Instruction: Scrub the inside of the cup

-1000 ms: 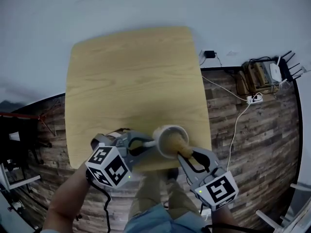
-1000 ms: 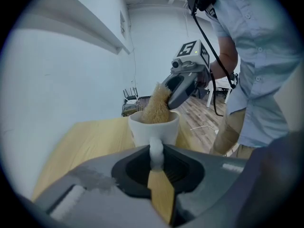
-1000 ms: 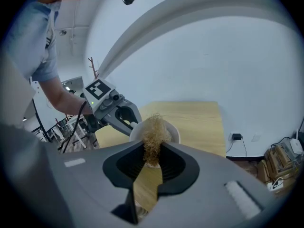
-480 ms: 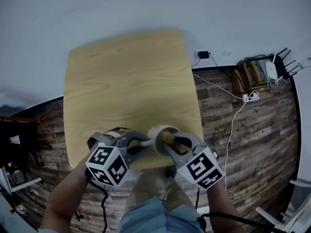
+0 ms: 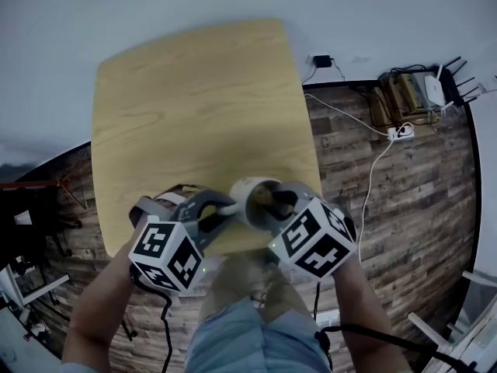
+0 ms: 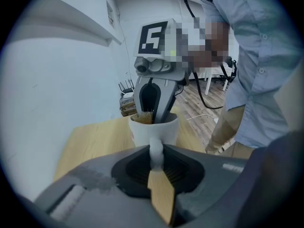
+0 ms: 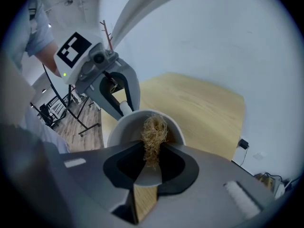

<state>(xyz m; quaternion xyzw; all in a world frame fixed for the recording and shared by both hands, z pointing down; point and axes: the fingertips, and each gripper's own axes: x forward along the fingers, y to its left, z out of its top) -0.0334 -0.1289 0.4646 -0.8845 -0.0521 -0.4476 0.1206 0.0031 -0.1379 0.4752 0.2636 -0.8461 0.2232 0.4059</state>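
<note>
A white cup (image 5: 250, 196) hangs over the near edge of the wooden table (image 5: 186, 107). My left gripper (image 5: 223, 208) is shut on the cup's handle (image 6: 156, 150); in the left gripper view the cup (image 6: 154, 129) stands upright just beyond the jaws. My right gripper (image 5: 273, 202) reaches into the cup from the right, shut on a tan fibrous scrubber (image 7: 154, 133). In the right gripper view the scrubber rests against the inner wall of the cup (image 7: 124, 126). The left gripper view shows the right gripper's fingers (image 6: 161, 99) down inside the cup with the scrubber (image 6: 142, 118).
On the wood-plank floor to the right lie cables, a power strip (image 5: 405, 130) and a white router (image 5: 435, 92) on a box. A black stand (image 5: 31, 224) is at the left. The person's legs are below the table's edge.
The right gripper has swung left and over the cup, pushing the scrubber deeper in. The left gripper keeps the handle and has shifted slightly left with the cup.
</note>
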